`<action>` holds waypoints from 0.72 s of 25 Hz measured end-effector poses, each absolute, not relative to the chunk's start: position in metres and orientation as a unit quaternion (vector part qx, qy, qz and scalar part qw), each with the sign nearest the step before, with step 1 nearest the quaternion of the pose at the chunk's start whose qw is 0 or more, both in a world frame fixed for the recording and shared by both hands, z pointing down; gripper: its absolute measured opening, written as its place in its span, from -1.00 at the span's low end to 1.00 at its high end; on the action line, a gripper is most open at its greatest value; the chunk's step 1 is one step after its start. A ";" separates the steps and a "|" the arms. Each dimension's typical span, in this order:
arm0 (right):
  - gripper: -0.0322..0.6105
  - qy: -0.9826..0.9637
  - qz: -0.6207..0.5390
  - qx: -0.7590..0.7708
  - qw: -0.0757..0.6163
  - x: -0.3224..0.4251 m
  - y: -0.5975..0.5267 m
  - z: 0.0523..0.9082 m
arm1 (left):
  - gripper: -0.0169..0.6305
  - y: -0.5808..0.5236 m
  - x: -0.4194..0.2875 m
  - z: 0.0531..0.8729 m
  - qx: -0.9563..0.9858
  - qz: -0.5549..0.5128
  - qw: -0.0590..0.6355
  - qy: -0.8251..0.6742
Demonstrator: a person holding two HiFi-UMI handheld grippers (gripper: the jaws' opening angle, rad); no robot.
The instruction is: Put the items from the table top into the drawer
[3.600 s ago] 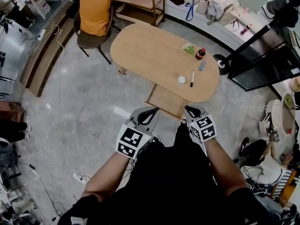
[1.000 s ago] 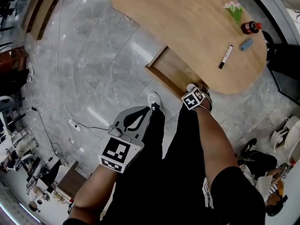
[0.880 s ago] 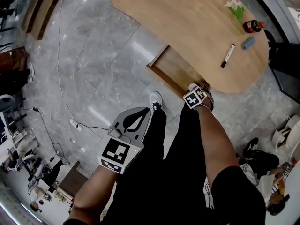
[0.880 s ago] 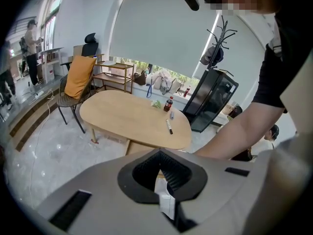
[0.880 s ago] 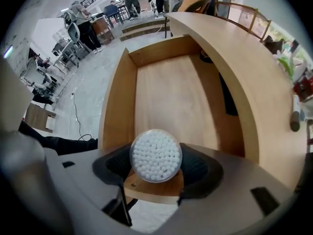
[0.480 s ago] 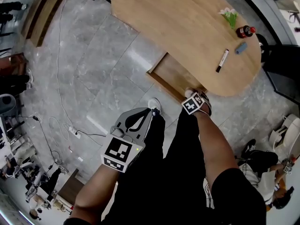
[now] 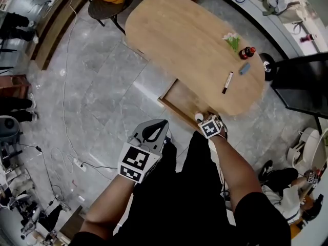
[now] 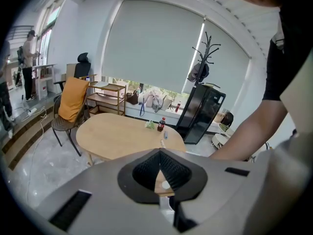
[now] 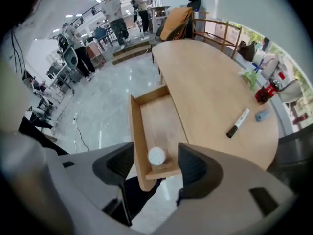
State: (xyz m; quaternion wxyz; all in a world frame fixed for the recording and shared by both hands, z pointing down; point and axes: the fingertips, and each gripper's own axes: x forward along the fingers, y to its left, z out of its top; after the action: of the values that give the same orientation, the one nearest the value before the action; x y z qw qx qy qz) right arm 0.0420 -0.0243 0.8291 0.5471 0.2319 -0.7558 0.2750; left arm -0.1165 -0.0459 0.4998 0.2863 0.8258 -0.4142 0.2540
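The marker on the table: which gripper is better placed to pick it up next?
Probably the right gripper: open, over the drawer, nearer the marker. The left gripper is shut and farther away.

The left gripper [image 8: 160, 155] and right gripper [image 9: 156, 164] are pale grey shells with black ribbed jaws, each bearing a black-and-white marker cube [image 7: 136, 162]. The person wears a black short-sleeved top [image 7: 259, 214] and black trousers [image 7: 187, 188].

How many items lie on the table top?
4: a marker, a blue item, a bottle and a green sprig, all near one end of the table. A white round item already lies in the drawer. None looks hidden.
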 end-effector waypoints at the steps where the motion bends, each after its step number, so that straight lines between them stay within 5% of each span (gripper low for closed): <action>1: -0.06 -0.761 0.279 0.239 0.534 0.039 -0.025 0.811 | -0.94 -0.045 -0.117 0.492 0.828 0.251 0.282 -0.415; 18: -0.18 -0.867 0.247 0.373 0.218 0.028 -0.067 0.477 | -0.94 -0.061 -0.106 0.434 0.858 0.223 0.241 -0.396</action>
State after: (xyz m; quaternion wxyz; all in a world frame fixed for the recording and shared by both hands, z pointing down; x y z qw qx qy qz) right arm 0.0283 -0.0674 0.4769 0.2183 0.3728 -0.8674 0.2468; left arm -0.1062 -0.0605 0.4340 0.2413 0.8576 -0.3957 0.2231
